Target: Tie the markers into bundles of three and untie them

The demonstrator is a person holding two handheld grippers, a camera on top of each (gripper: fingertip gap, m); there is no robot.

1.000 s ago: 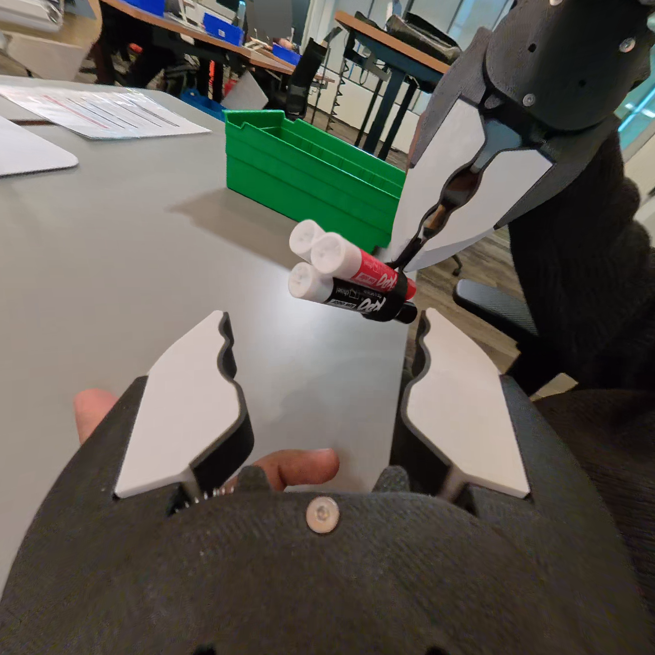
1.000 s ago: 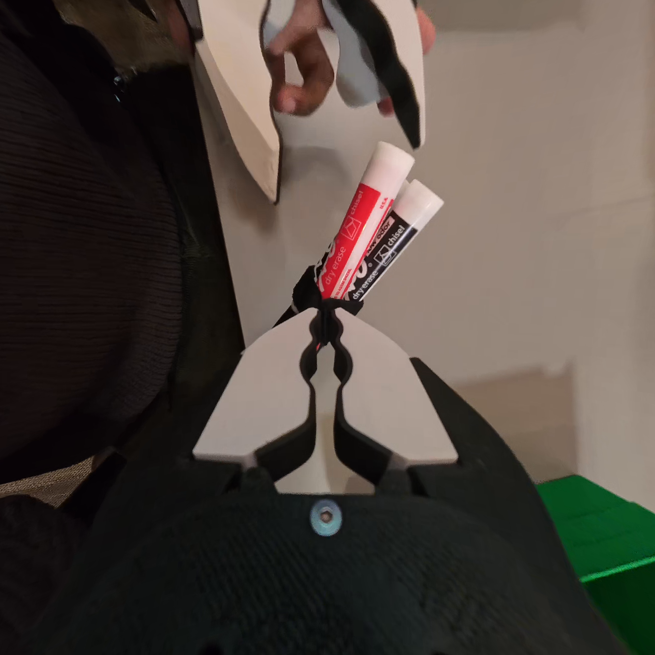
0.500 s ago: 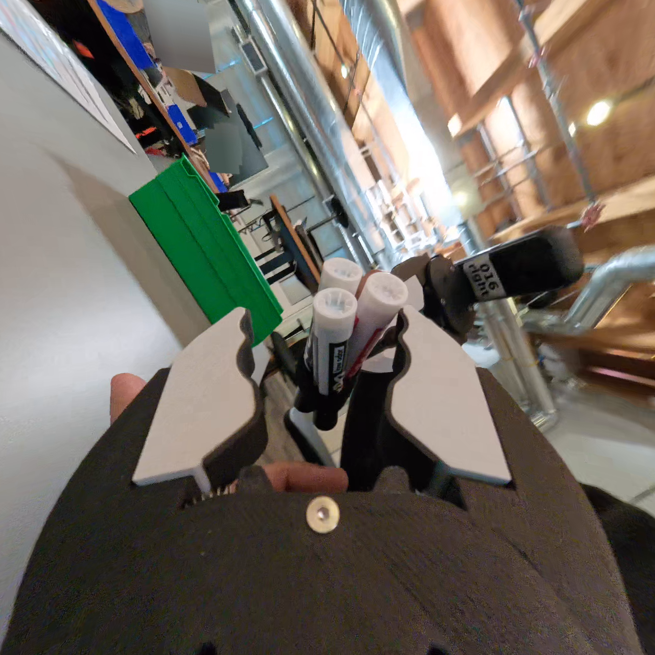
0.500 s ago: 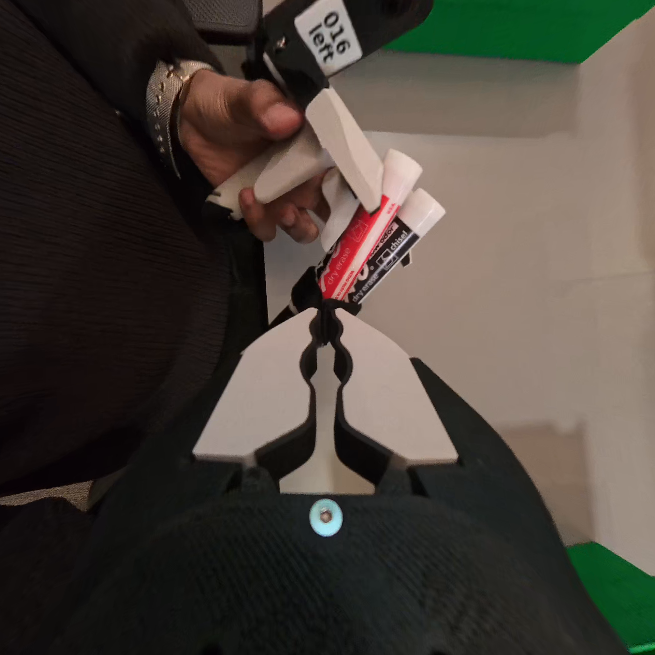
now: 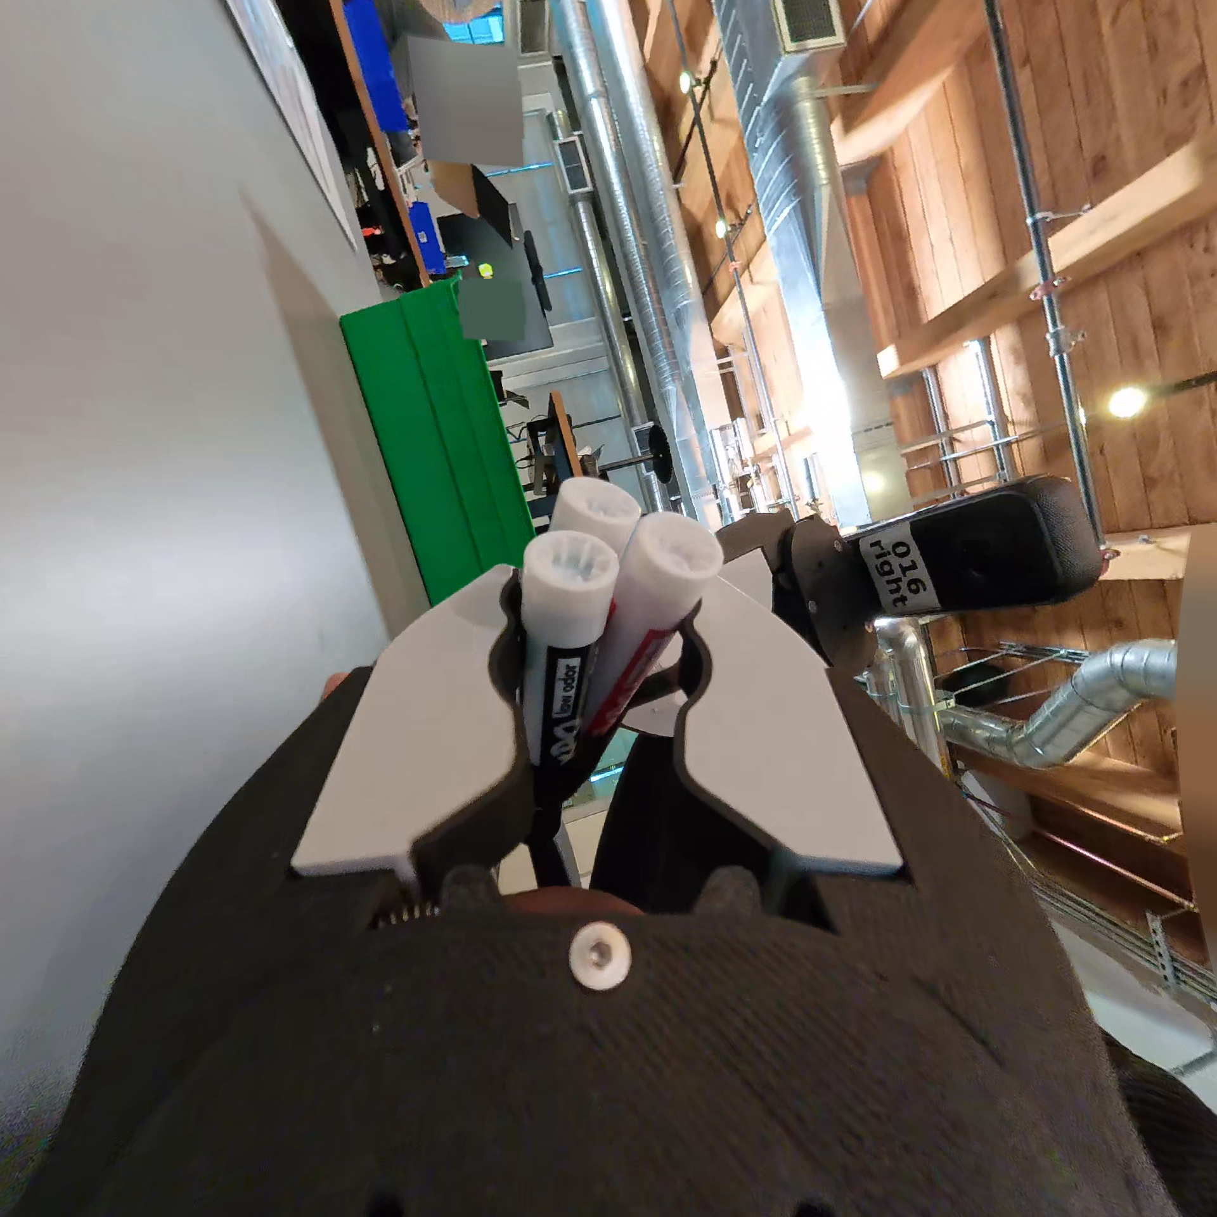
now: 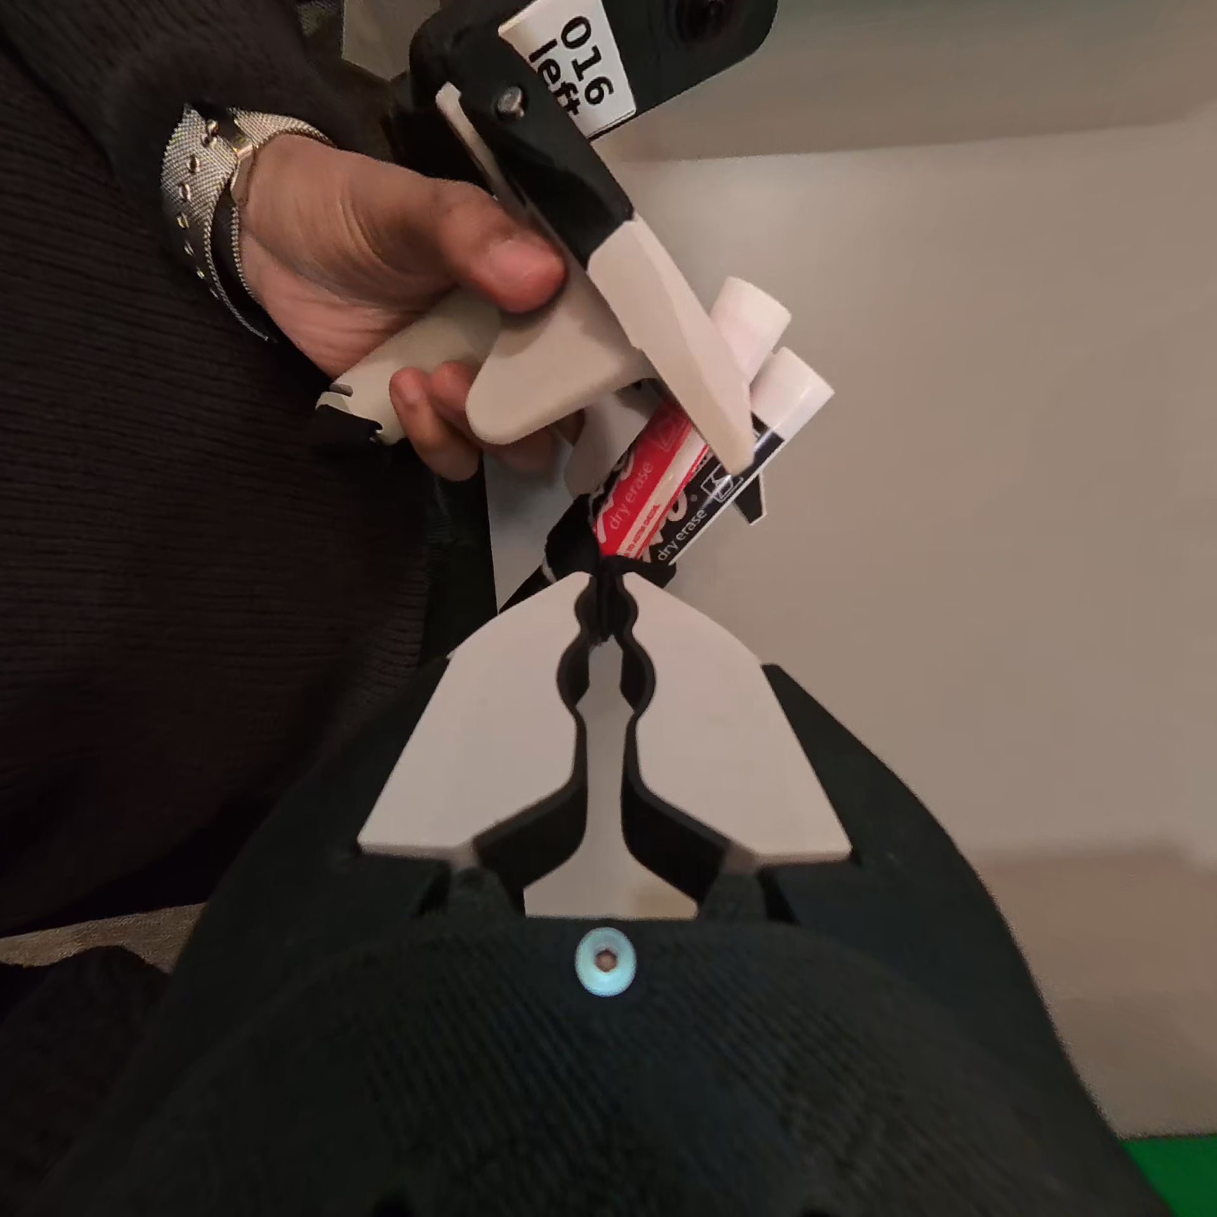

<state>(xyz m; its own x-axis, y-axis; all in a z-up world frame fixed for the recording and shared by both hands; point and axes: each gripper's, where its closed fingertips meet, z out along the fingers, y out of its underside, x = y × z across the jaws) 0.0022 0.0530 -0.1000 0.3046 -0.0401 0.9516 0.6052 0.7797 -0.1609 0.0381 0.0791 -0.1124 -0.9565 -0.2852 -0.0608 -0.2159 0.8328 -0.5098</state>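
A bundle of three dry-erase markers [image 5: 569,586] with white ends, two with black labels and red labels showing, is tied by a black band [image 6: 602,596]. My left gripper [image 5: 609,612] is shut on the bundle's white-ended half. My right gripper [image 6: 606,583] is shut on the black band at the bundle's other end [image 6: 649,500]. In the right wrist view the left gripper [image 6: 724,421] grips the markers from above, held by a hand [image 6: 369,263]. The right gripper's black body [image 5: 955,566] shows behind the markers in the left wrist view. The bundle is in the air beside the grey table [image 5: 164,461].
A green plastic bin [image 5: 434,448] stands on the table past the markers; a corner of it [image 6: 1172,1179] shows in the right wrist view. A person's dark sleeve [image 6: 164,527] and metal wristwatch [image 6: 197,191] are close on the left. Desks stand farther back. Tip to tip, the grippers are about 5 centimetres apart.
My left gripper turned on its side, moved around the marker bundle and closed on it. My right gripper stayed shut on the band.
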